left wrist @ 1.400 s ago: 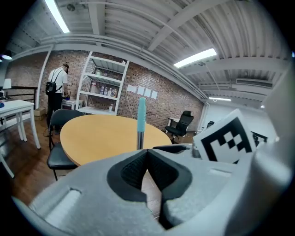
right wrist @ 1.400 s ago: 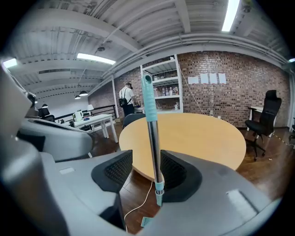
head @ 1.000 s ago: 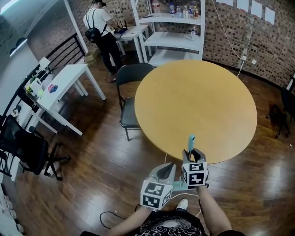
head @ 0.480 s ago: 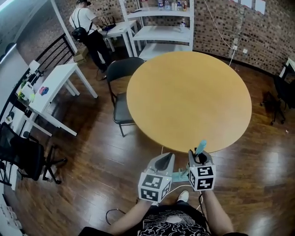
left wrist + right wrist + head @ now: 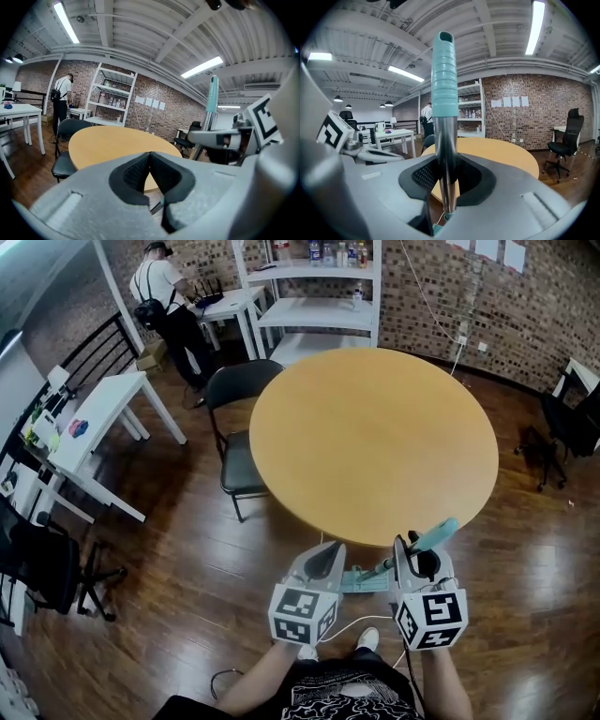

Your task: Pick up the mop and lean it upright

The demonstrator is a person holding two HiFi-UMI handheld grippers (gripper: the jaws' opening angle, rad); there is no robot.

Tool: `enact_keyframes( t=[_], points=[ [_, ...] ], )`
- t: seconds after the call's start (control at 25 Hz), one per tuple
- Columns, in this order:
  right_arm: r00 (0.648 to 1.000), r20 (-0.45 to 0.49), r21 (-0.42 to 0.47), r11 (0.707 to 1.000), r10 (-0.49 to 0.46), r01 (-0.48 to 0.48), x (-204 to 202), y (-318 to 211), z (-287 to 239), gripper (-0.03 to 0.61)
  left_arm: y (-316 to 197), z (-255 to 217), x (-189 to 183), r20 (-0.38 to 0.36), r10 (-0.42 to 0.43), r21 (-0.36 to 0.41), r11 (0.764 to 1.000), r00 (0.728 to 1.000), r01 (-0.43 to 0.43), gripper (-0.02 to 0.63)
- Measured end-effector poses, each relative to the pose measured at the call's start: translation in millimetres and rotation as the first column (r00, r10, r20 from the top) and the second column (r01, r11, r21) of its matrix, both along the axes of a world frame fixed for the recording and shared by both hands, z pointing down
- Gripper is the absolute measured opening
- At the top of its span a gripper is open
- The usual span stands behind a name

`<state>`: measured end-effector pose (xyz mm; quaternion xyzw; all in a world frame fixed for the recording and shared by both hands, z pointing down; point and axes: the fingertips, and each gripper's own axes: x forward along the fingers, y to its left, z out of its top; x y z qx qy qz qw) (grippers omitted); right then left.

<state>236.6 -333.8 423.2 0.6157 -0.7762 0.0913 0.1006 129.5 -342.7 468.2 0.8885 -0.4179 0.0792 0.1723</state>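
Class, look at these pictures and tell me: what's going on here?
A person stands at a round table with a gripper in each hand. The right gripper has just closed its jaws on the mop, gripping the metal pole below the teal grip. The left gripper is shut and empty, close beside it. The mop is held in hand and not yet let go.

mop head [image 5: 361, 579] mostly hidden, shelf bottles [image 5: 337, 253] too small to identify

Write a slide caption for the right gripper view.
Right gripper, jaws having just been closing, clamps the mop's steel pole below its teal grip, round table behind.
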Motion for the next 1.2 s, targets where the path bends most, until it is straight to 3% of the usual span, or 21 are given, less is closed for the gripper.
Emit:
enact_keyframes(
  t=[0.24,0.44,0.88,1.2],
  points=[
    [0.999,0.006,0.106,0.994,-0.040,0.039,-15,4,-52,0.084,-1,-15,-13,-0.052,-0.024,0.012,1.000,0.998,0.025,0.003],
    [0.999,-0.014,0.127,0.991,-0.049,0.050,-26,6,-59,0.084,5,-25,-19,0.008,-0.029,0.089,0.996,1.000,0.028,0.003],
    [0.999,-0.017,0.101,0.993,-0.050,0.052,-21,9,-50,0.084,12,-27,-7,-0.005,-0.003,0.089,0.996,1.000,0.003,0.003],
    [0.999,-0.036,0.001,0.999,-0.033,0.033,-13,17,-2,0.084,18,-22,2,-0.002,0.020,0.075,0.997,1.000,-0.020,0.003]
  ],
)
